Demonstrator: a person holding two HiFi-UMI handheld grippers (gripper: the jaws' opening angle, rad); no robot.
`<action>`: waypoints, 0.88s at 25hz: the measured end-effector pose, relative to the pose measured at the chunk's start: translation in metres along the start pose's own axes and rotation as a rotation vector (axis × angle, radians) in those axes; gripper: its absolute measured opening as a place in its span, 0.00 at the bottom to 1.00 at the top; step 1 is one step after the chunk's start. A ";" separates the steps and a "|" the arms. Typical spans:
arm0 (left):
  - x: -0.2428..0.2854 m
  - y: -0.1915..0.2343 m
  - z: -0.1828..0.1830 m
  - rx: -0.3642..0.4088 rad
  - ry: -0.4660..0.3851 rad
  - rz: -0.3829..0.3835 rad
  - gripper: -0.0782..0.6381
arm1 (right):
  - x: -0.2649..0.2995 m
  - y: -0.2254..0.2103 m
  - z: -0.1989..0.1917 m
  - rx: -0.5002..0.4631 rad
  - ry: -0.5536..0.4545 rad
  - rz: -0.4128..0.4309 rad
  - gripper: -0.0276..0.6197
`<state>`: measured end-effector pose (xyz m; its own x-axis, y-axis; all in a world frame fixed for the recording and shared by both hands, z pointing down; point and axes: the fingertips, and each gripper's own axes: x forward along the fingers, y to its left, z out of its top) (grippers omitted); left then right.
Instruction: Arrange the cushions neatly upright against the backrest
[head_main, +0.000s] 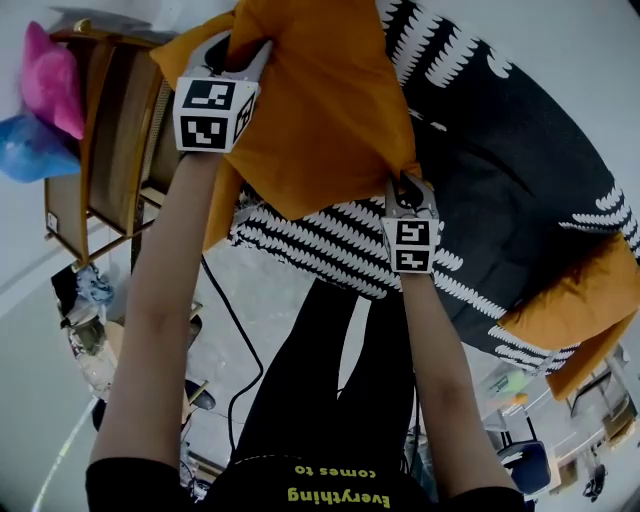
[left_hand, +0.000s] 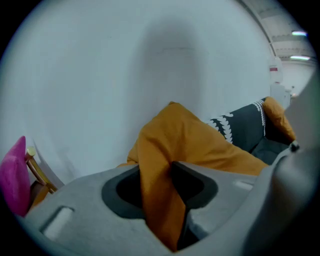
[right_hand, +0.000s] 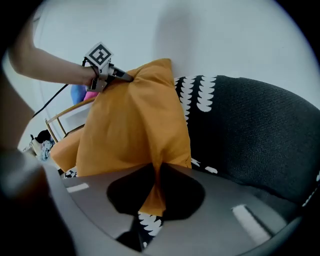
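An orange cushion (head_main: 320, 110) hangs lifted over the dark sofa (head_main: 520, 190), held by both grippers. My left gripper (head_main: 238, 52) is shut on the cushion's upper left corner; in the left gripper view the orange cloth (left_hand: 165, 200) is pinched between its jaws. My right gripper (head_main: 408, 188) is shut on the cushion's lower right corner, with orange fabric (right_hand: 152, 192) squeezed between its jaws. A black-and-white patterned cushion (head_main: 330, 240) lies under the orange one at the sofa's front. A second orange cushion (head_main: 570, 300) rests at the sofa's right end.
A wooden chair (head_main: 110, 140) stands left of the sofa, with a pink cushion (head_main: 50, 80) and a blue one (head_main: 30, 150) on it. A black cable (head_main: 235, 330) runs over the floor. Clutter sits at lower left and lower right. A pale wall (left_hand: 125, 65) rises behind the sofa.
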<state>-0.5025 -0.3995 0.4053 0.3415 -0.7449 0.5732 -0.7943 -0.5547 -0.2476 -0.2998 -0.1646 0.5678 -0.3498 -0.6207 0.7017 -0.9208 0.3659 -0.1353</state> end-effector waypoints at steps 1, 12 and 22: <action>-0.004 -0.001 0.001 0.011 -0.010 0.015 0.32 | -0.003 0.001 0.003 0.018 -0.018 0.006 0.12; -0.098 -0.026 0.039 -0.234 -0.197 0.013 0.18 | -0.111 -0.041 0.053 0.217 -0.277 -0.087 0.08; -0.066 -0.087 -0.013 -0.422 -0.181 -0.099 0.18 | -0.190 -0.140 0.167 -0.005 -0.481 -0.312 0.08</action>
<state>-0.4619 -0.2973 0.3995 0.4785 -0.7695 0.4230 -0.8755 -0.4552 0.1624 -0.1332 -0.2138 0.3367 -0.1021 -0.9449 0.3109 -0.9926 0.1175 0.0310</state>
